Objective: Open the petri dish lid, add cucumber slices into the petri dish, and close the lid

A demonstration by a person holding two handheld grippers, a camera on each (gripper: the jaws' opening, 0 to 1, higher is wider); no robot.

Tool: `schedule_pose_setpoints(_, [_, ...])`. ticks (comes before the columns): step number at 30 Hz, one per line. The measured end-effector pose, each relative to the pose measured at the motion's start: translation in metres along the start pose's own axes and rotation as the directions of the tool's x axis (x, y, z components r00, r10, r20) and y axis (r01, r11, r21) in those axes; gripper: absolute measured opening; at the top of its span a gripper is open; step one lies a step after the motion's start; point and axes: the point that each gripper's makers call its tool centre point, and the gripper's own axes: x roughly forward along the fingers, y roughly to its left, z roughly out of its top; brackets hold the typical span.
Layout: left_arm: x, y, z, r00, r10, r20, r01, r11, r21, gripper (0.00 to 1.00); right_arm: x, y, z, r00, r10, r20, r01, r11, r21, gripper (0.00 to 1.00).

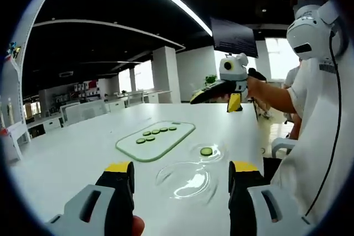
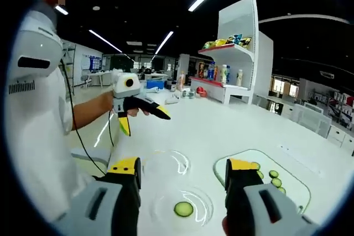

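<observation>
Showing snack shelves [image 2: 232, 53] behind the left hand-held gripper [image 2: 145, 119].

No readable text or labels anywhere.

open petri dish [image 2: 182, 205] with one cucumber slice [image 2: 183, 209], lid [image 2: 166, 164] alongside

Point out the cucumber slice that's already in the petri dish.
The lone cucumber slice lies inside the clear petri dish; the other slices sit in a row on the glass board.
</observation>
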Motion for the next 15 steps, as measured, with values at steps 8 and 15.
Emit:
schedule_pose_setpoints(8, [0.002, -0.004, -0.011, 0.998, -0.039, -0.048, 0.039, 0.999, -0.001, 0.70, 0.022, 0.012, -0.001, 0.995, 0.082, -0.052, -0.084, 0.996, -0.042, 0.66])
schedule_pose_setpoints(15, [0.006, 0.004, -0.016, 0.997, -0.031, -0.067, 0.031, 0.999, 0.007, 0.70, 0.037, 0.018, -0.009, 0.984, 0.135, -0.118, -0.143, 0.988, -0.064, 0.68])
